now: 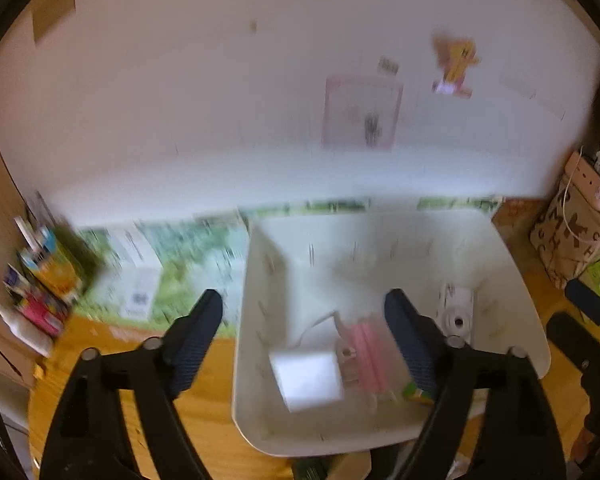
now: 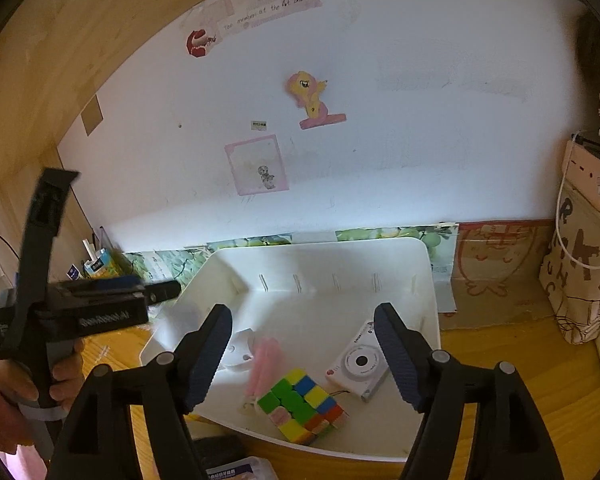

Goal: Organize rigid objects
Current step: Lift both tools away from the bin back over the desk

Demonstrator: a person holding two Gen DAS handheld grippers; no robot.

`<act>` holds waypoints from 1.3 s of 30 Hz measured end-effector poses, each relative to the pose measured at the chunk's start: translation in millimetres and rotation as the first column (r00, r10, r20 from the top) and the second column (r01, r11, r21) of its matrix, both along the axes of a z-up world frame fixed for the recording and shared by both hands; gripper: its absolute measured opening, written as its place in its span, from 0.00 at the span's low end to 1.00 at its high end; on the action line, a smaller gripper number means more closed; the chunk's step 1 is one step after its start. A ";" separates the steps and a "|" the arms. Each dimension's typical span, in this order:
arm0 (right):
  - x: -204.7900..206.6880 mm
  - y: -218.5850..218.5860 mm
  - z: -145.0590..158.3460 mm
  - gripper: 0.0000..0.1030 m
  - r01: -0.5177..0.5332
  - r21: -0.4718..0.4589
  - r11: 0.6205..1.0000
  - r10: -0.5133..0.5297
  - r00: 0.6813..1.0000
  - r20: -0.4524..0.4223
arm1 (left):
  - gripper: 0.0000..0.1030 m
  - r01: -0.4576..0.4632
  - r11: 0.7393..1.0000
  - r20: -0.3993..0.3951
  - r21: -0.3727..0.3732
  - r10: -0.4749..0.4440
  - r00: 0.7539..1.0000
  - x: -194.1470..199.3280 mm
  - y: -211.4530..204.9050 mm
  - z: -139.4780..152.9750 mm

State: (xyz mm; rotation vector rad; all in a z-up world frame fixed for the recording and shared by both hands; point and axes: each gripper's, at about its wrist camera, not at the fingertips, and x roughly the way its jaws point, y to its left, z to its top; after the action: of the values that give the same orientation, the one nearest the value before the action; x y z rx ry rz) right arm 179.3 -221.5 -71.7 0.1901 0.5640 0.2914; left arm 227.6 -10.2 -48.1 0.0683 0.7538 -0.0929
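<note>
1. The left gripper (image 1: 304, 338) hangs over the near left of the white bin (image 1: 512, 276), fingers spread wide and gripping nothing; the left wrist view is blurred, so fine detail there is uncertain
2. The right gripper (image 2: 302, 350) is also wide open and empty, aimed into the same bin from the lower centre of its frame
3. The task's things lie inside the bin on the desk (image 2: 512, 364): a colourful puzzle cube (image 2: 300, 404) at the near wall, a white camera (image 2: 360, 364) right of it, a pink bundle (image 2: 264, 360) and a white block (image 1: 308, 376) to the left
4. Risk: the bin sits close to the desk's near edge, so a finger catching its rim could tip or shove it
5. Risk: both grippers crowd the same bin and could collide when either moves
</note>
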 end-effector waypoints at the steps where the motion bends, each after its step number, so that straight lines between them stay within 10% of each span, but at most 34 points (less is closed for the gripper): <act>1: -1.6 -1.0 1.7 0.74 0.004 0.000 1.000 -0.004 1.000 0.003 | 0.84 0.007 1.000 0.016 0.012 -0.007 1.000 -1.8 -1.7 4.0; 25: -78.1 12.1 58.3 0.79 0.050 -0.137 0.989 -0.031 0.990 0.140 | 0.84 -0.044 0.999 0.165 -0.010 0.045 0.985 -82.2 28.3 55.4; 39: -130.5 37.3 46.0 0.79 0.030 -0.172 0.985 -0.019 0.998 0.065 | 0.84 -0.010 0.997 0.016 -0.079 0.012 1.000 -132.3 48.8 33.5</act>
State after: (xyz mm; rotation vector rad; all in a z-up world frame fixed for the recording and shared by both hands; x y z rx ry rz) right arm 48.8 -184.2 -25.7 0.0203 0.5207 0.2221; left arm 95.3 38.6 -14.7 -0.0100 0.7336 -0.1113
